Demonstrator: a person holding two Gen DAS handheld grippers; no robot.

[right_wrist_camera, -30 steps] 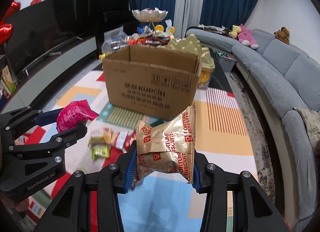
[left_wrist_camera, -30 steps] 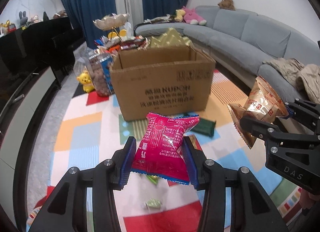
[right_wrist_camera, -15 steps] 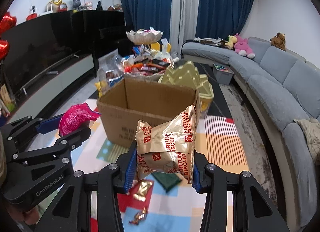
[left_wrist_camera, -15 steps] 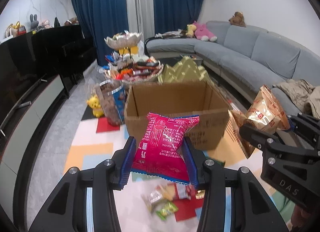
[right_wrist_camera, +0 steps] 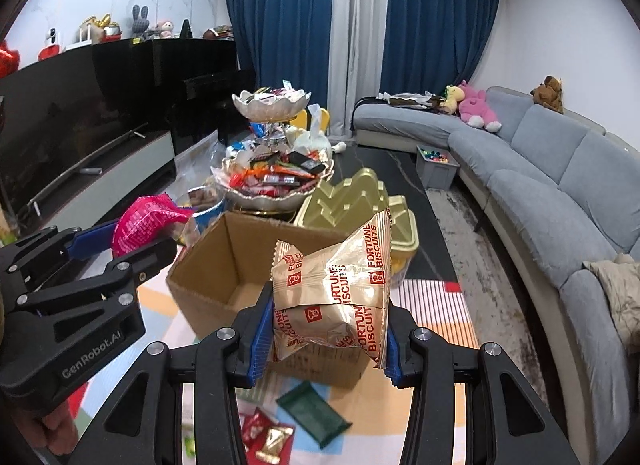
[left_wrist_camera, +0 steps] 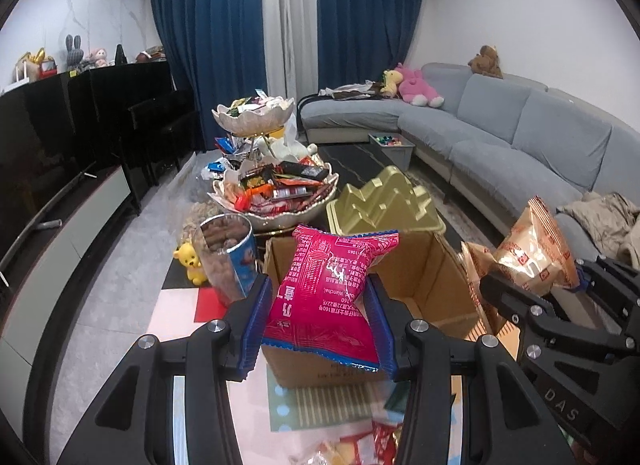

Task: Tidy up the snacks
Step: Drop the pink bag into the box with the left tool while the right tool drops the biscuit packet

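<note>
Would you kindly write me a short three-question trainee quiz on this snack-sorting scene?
1. True or false: the open brown cardboard box looks empty as far as its inside shows.
2. Which packet does the left gripper hold: (a) pink foil snack packet, (b) gold Fortune Biscuits packet?
3. What does the right gripper grip?

Key: 1 true; 2 a; 3 the gold Fortune Biscuits packet.
</note>
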